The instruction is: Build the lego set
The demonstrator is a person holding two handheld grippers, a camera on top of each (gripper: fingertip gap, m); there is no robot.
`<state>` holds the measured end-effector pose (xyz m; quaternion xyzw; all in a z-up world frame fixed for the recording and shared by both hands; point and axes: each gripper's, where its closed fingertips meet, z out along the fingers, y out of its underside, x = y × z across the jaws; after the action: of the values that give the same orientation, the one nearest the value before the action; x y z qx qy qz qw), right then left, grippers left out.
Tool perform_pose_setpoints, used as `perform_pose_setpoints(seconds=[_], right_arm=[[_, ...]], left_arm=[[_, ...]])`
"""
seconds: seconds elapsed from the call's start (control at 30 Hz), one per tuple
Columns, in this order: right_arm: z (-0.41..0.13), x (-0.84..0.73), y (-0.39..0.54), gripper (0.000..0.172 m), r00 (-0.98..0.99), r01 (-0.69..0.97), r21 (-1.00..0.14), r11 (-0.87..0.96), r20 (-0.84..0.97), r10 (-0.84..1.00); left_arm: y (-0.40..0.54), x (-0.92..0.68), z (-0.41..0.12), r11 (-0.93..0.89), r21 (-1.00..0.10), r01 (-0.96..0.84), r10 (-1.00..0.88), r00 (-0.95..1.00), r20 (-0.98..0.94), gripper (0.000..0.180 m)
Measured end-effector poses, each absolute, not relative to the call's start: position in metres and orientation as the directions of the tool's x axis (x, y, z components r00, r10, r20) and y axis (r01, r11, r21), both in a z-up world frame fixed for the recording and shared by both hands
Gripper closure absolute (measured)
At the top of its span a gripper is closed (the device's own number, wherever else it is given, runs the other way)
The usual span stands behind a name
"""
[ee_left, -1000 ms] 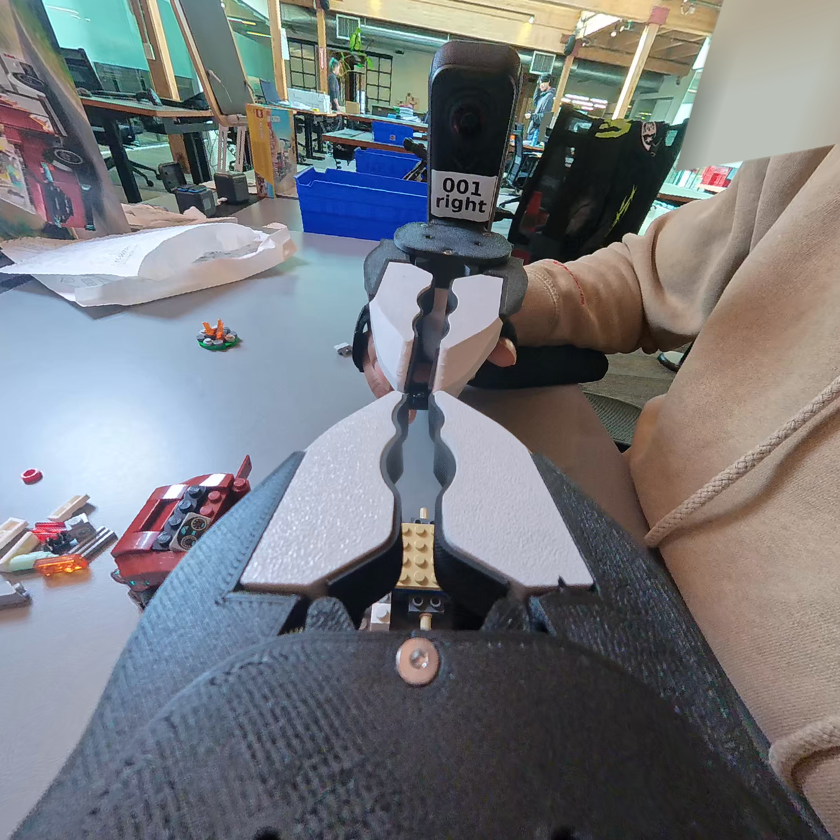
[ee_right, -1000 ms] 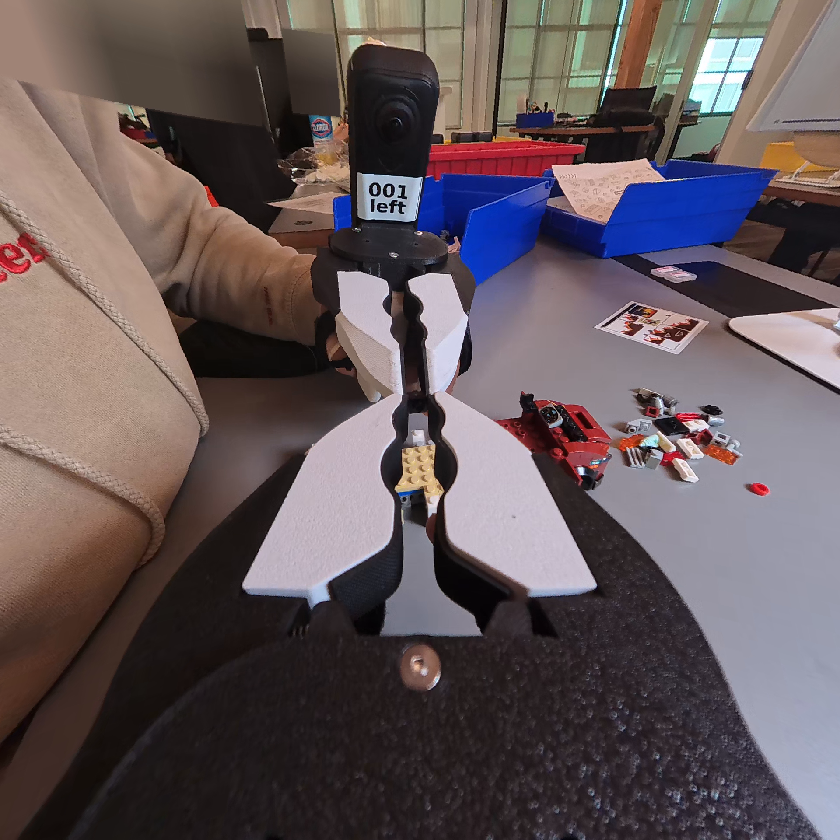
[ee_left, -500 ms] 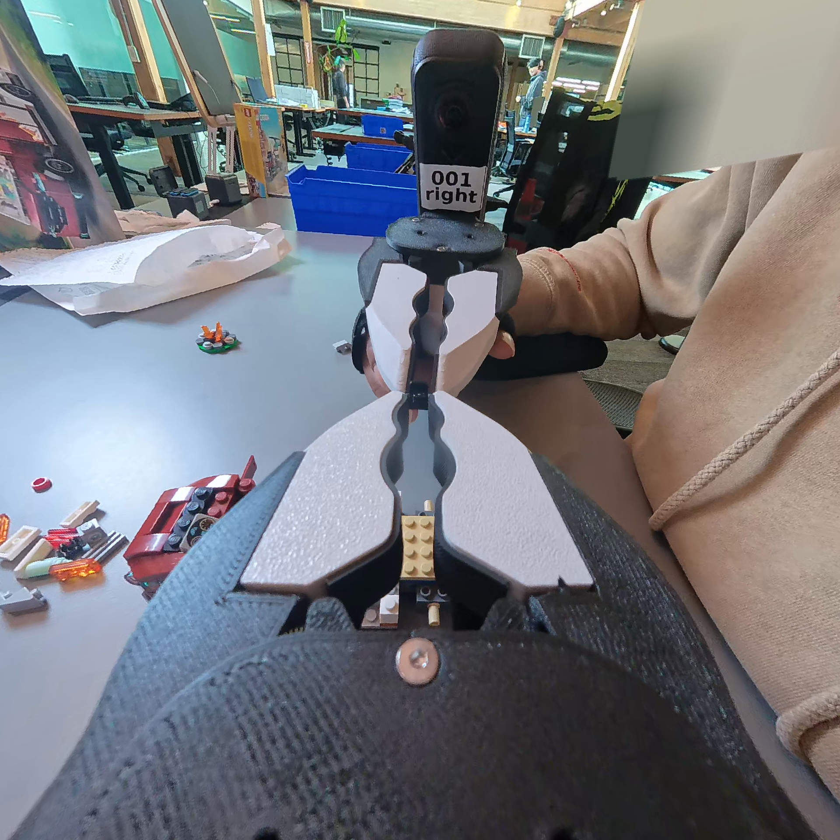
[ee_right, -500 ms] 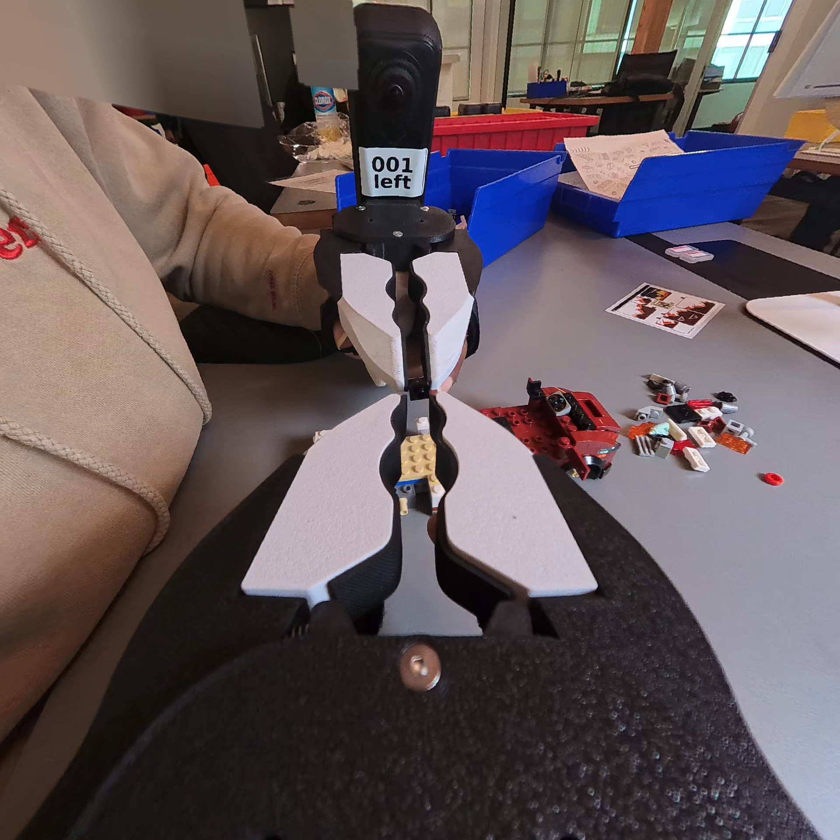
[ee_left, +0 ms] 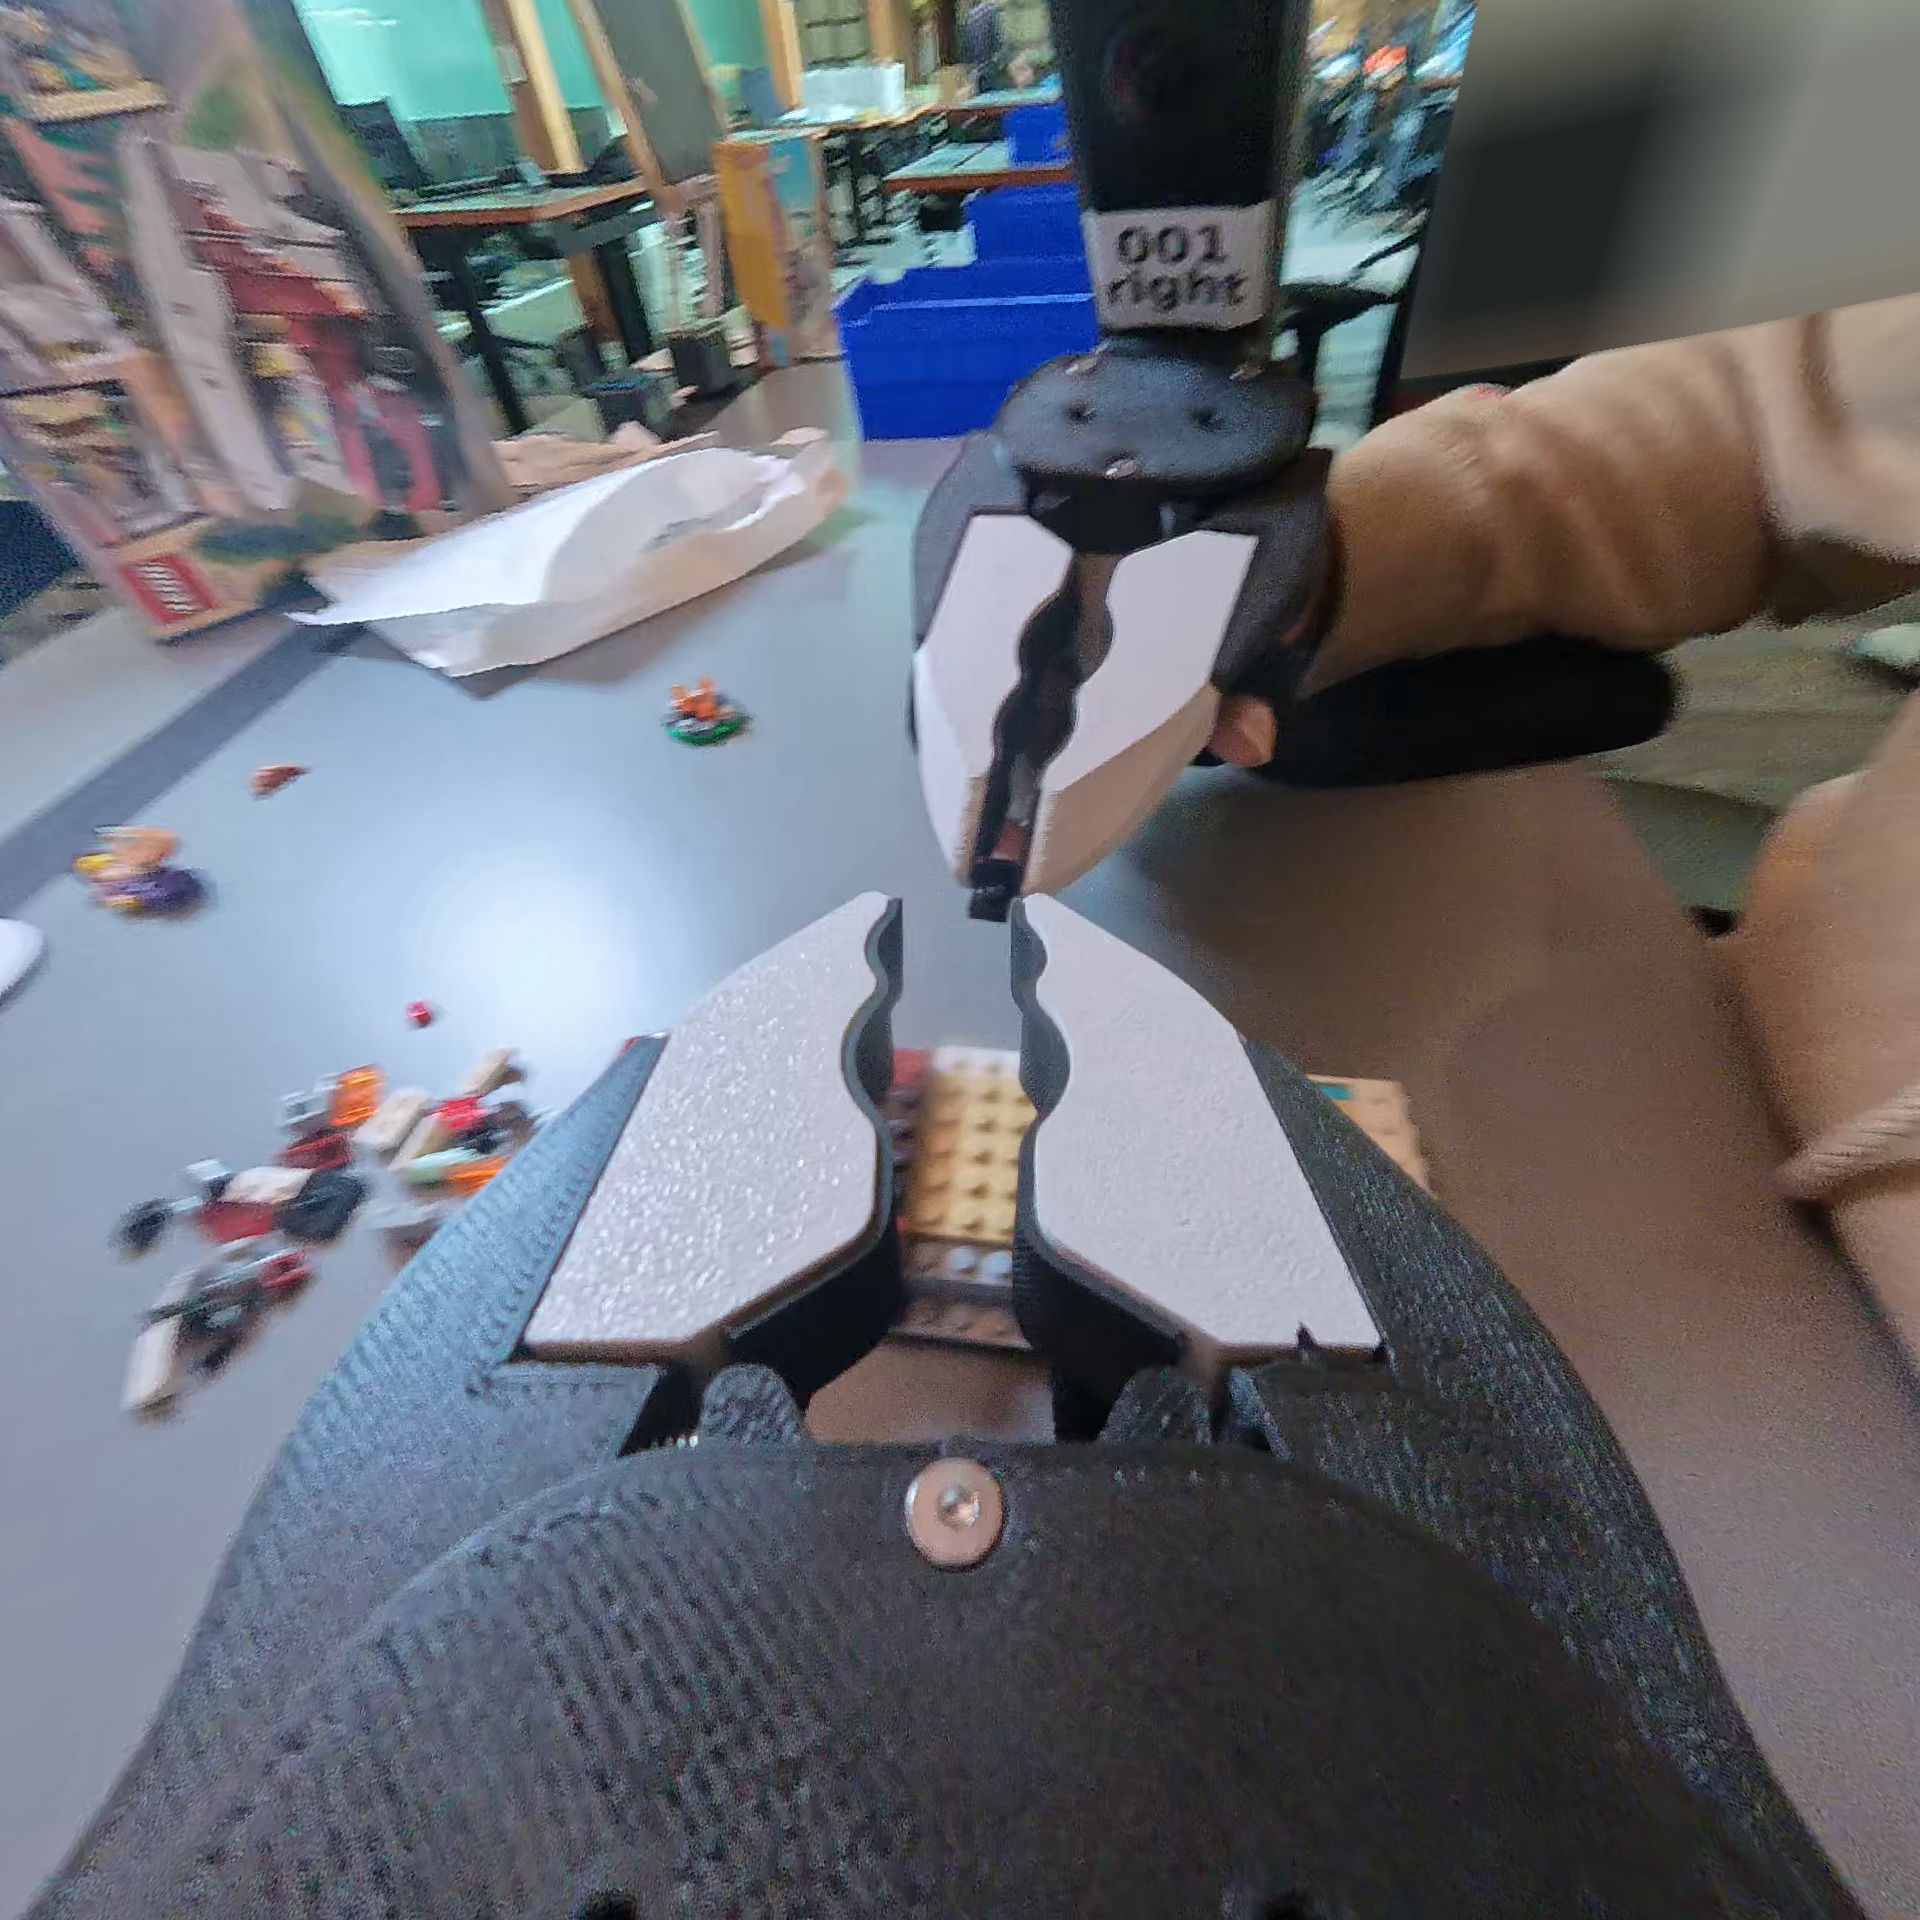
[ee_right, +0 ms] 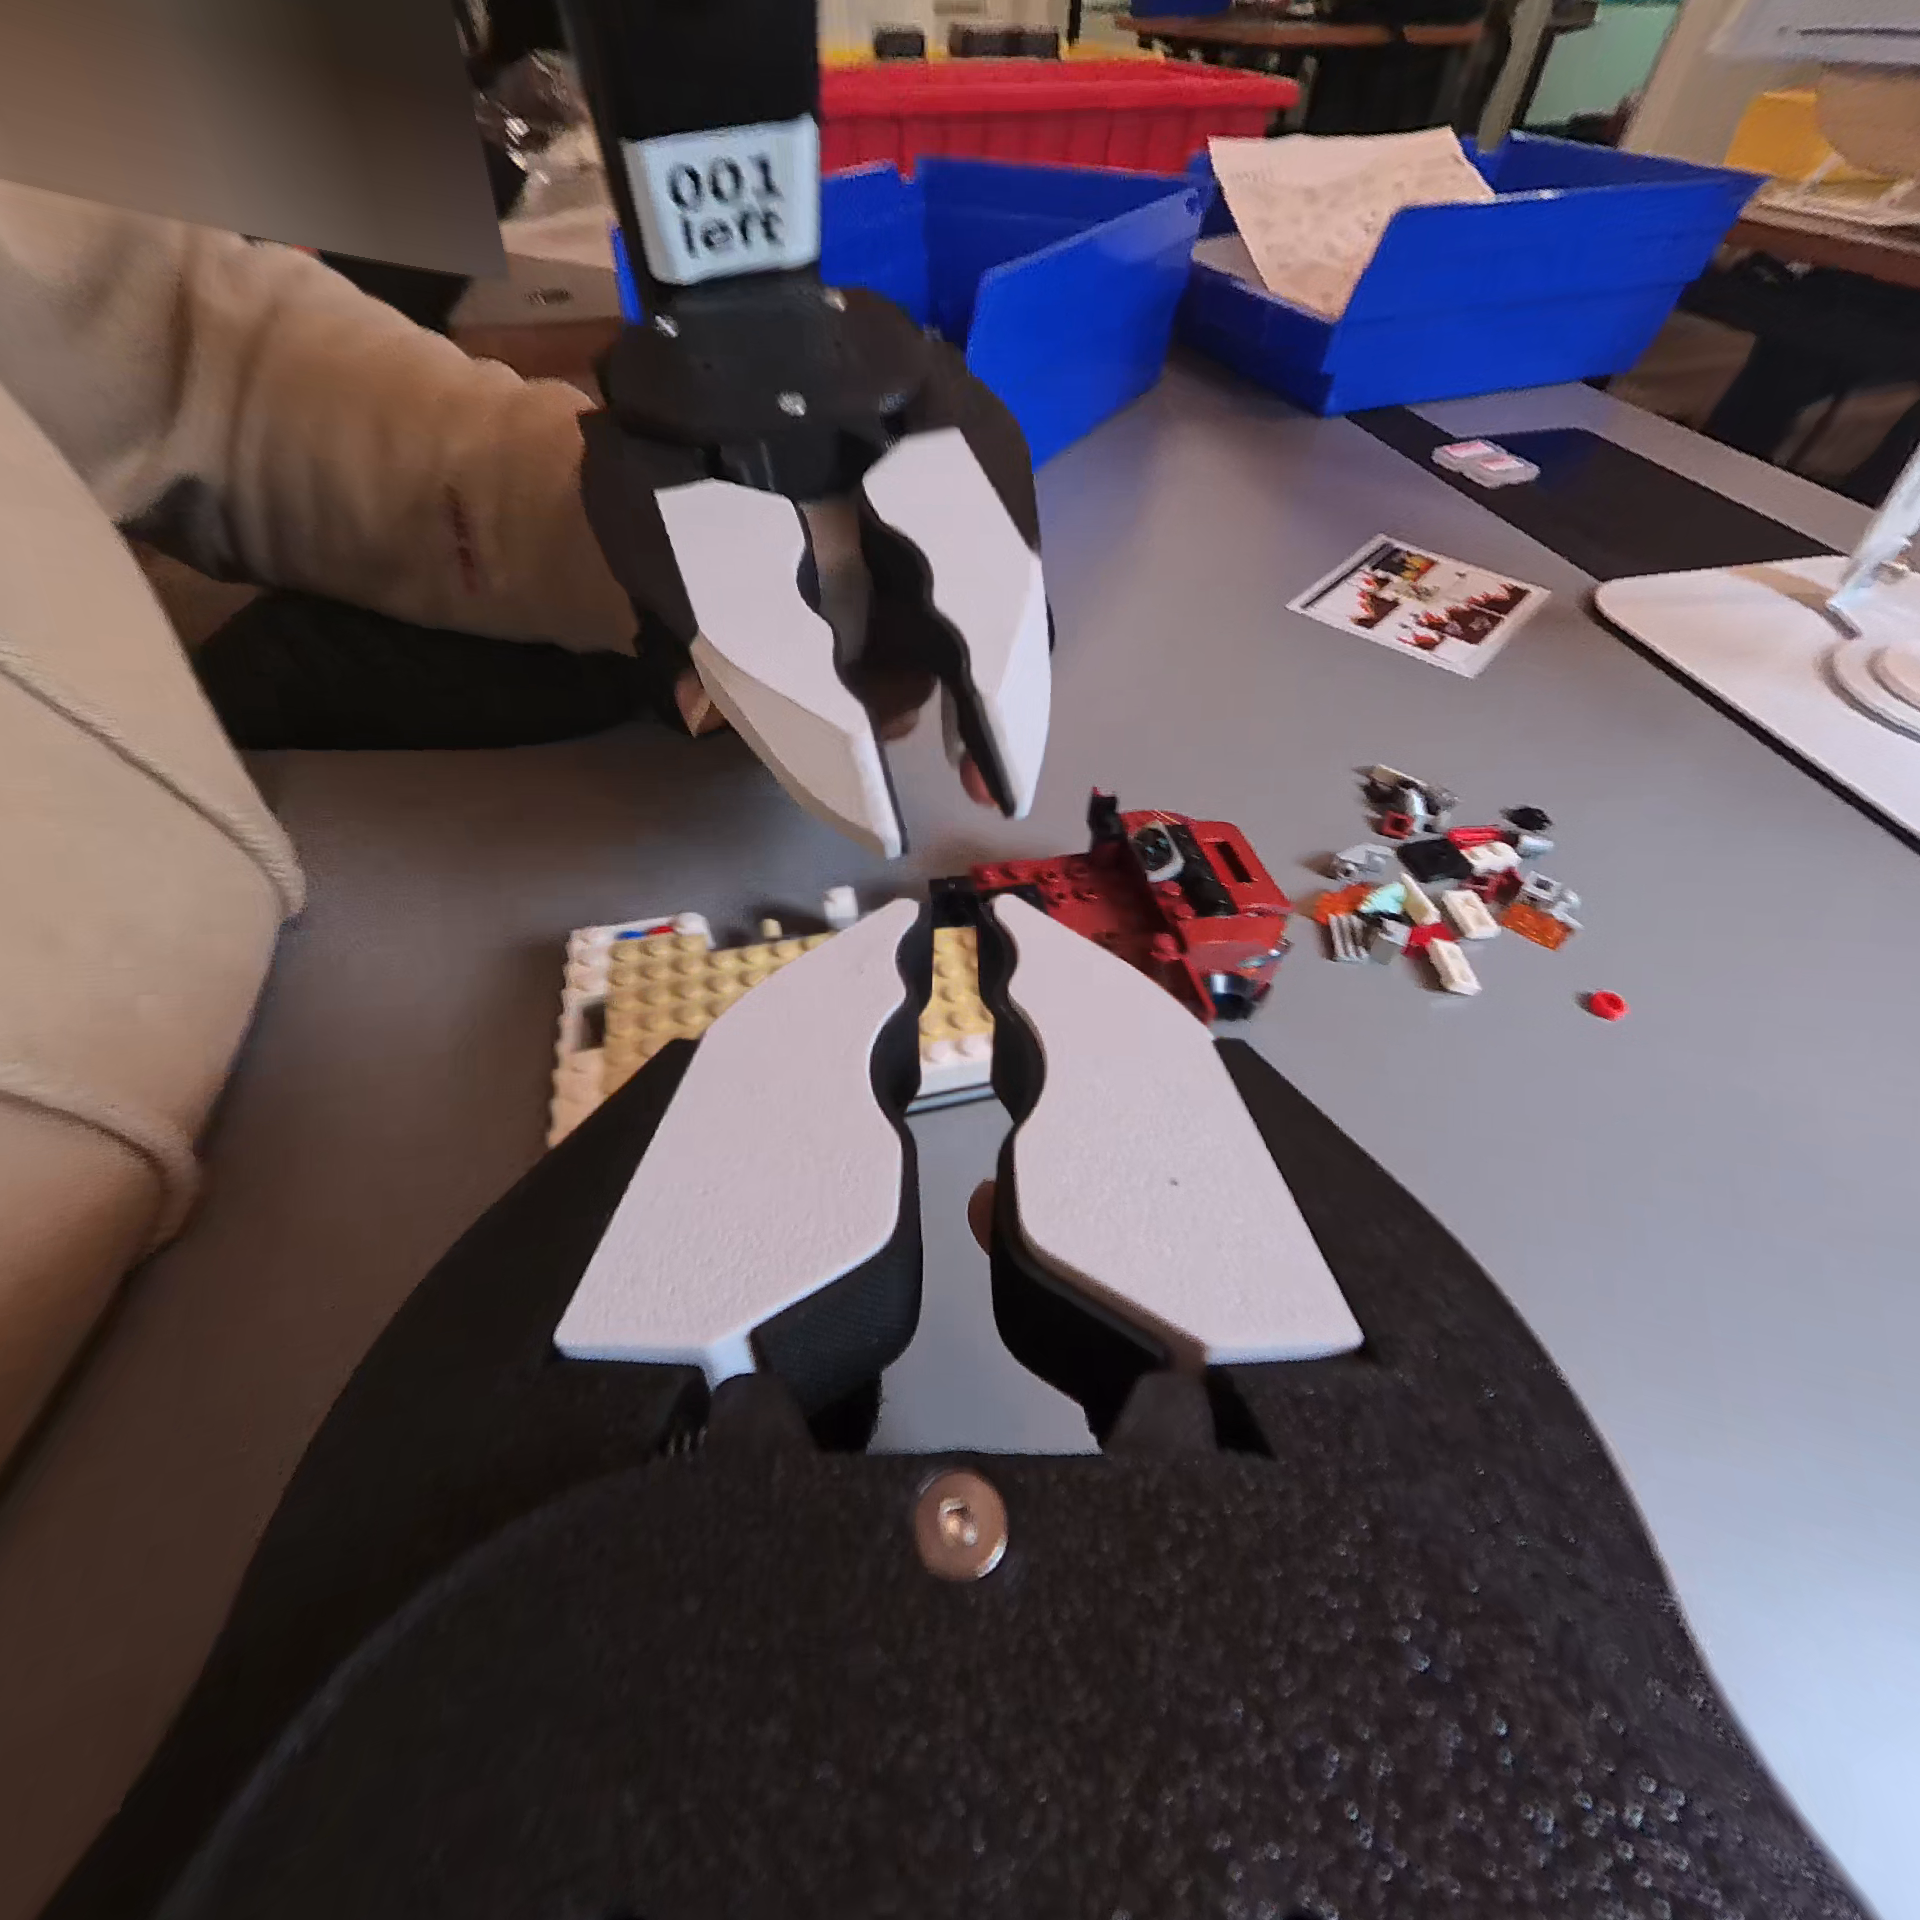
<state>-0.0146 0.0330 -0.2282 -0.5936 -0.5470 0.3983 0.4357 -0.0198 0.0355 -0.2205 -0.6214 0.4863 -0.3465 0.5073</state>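
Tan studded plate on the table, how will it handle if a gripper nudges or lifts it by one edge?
The tan studded plate lies flat and looks thin, so it would probably slide, not tip. It looks rigid, likely lifting without flexing. The white bricks on its edge seem only pressed on and might pop off.

The left gripper [ee_right: 951, 826] now stands open and apart from the right gripper [ee_right: 958, 914]; the tan brick plate [ee_right: 675, 997] lies on the table [ee_right: 1455, 1195].

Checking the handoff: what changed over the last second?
Left gripper opened, letting go of the small black piece, and drew back from the right gripper, which stays shut on it. Red brick car and loose bricks lie unmoved on the table.
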Motion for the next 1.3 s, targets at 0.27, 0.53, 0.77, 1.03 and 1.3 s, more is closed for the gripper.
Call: perform_pose_setpoints(seconds=[0.27, 0.53, 0.77, 1.03, 1.3], right_arm=[[-0.251, -0.028, 0.073, 0.164, 0.078, 0.489, -0.872, 0.013, 0.059, 0.995], [-0.263, -0.032, 0.08, 0.164, 0.056, 0.528, -0.849, -0.019, 0.013, 0.998], [-0.263, -0.03, 0.08, 0.164, 0.064, 0.536, -0.844, -0.034, 0.0, 0.998], [-0.265, -0.029, 0.081, 0.164, 0.059, 0.553, -0.832, -0.05, -0.02, 0.998], [-0.266, -0.029, 0.083, 0.164, 0.049, 0.576, -0.816, -0.05, -0.027, 0.998]], left_arm=[[0.092, -0.04, -0.242, -0.043, -0.857, -0.514, -0.925, 0.343, -0.16, 0.155], [0.077, -0.034, -0.245, 0.119, -0.801, -0.587, -0.923, 0.231, -0.307, 0.18], [0.076, -0.027, -0.259, 0.173, -0.722, -0.67, -0.906, 0.179, -0.383, 0.176], [0.079, -0.027, -0.264, 0.245, -0.626, -0.741, -0.871, 0.116, -0.478, 0.177], [0.082, -0.026, -0.263, 0.343, -0.515, -0.785, -0.82, 0.018, -0.573, 0.172]])
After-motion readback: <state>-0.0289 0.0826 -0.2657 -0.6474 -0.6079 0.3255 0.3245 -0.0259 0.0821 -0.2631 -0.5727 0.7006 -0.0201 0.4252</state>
